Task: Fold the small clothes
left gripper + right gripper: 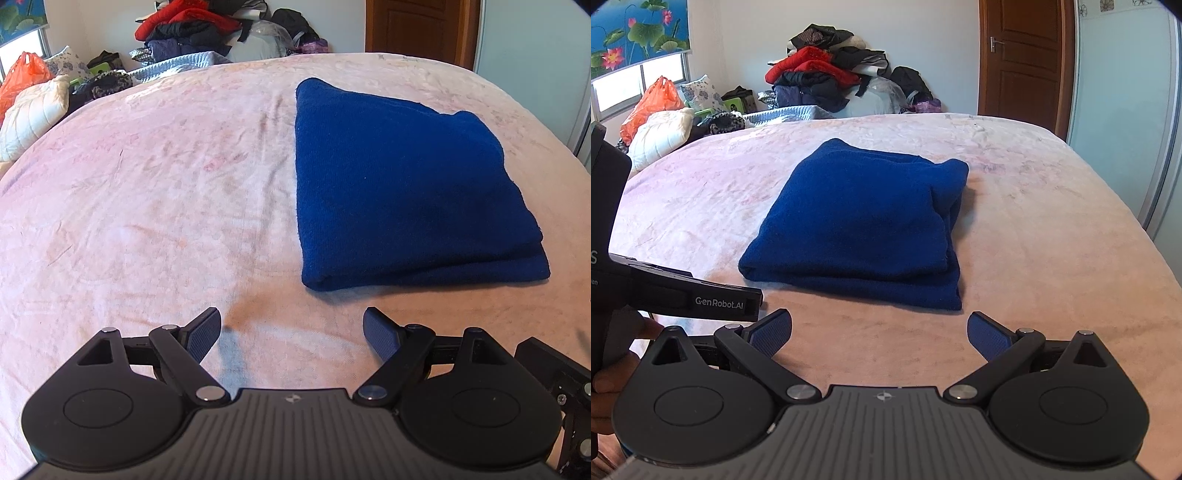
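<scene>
The left hand-held gripper (291, 328) hovers low over the bed (147, 192), its fingers spread wide with nothing between them, pointing across the pink cover. The right hand-held gripper (880, 332) is held at a similar height, fingers likewise wide apart and empty, aimed at the cloth (860, 225). In the right wrist view the left gripper's black body enters from the left edge, with part of the holding hand (613, 373) dark and cut off by the frame.

The cloth is deep blue, folded into a thick, roughly square stack with layered edges along its near side. It lies flat on the bed, just ahead of both grippers, touching neither. Beyond the bed sits a heap of clothes (827, 77).
</scene>
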Available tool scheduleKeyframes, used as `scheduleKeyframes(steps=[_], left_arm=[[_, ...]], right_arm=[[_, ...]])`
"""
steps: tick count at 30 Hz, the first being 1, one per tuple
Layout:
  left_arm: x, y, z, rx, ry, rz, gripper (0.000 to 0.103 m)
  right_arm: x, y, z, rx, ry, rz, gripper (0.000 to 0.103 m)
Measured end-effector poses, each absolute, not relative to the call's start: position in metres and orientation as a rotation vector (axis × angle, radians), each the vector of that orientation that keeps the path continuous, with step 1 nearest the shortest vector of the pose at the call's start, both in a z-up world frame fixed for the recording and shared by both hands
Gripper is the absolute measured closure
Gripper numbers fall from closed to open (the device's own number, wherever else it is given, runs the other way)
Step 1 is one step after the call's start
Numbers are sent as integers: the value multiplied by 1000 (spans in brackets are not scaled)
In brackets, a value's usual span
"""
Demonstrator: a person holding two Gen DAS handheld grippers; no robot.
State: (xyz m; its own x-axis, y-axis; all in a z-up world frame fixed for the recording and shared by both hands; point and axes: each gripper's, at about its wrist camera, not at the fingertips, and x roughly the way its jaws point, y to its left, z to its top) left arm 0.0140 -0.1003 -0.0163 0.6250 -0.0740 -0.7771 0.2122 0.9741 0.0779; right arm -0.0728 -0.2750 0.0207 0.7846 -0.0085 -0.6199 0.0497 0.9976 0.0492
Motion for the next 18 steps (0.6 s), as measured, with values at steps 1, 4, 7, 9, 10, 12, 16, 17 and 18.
scheduleKeyframes(steps=[1,4,7,9,10,12,16,17,18], left_arm=[[14,-101,-16,169,880,-164,18],[13,-101,-17,179,873,-163,18],[13,-101,-17,181,869,-165,18],[13,-101,-18,179,872,-164,18],[13,-100,-17,177,873,-165,18],[13,-100,-17,175,871,-163,18],[13,-100,-18,177,870,-165,18],[13,-100,-18,178,870,-167,18],[12,-100,-18,178,868,-169,18]], right_arm=[[-73,-274,20,63,668,-31,1],[-73,-274,20,58,668,-29,1],[-73,-274,20,55,668,-27,1],[-73,-274,19,57,670,-32,1],[-73,-274,19,59,670,-33,1],[-73,-276,19,62,671,-36,1],[-75,-276,19,66,666,-38,1],[-75,-276,19,67,666,-38,1],[-74,-277,18,68,666,-40,1]])
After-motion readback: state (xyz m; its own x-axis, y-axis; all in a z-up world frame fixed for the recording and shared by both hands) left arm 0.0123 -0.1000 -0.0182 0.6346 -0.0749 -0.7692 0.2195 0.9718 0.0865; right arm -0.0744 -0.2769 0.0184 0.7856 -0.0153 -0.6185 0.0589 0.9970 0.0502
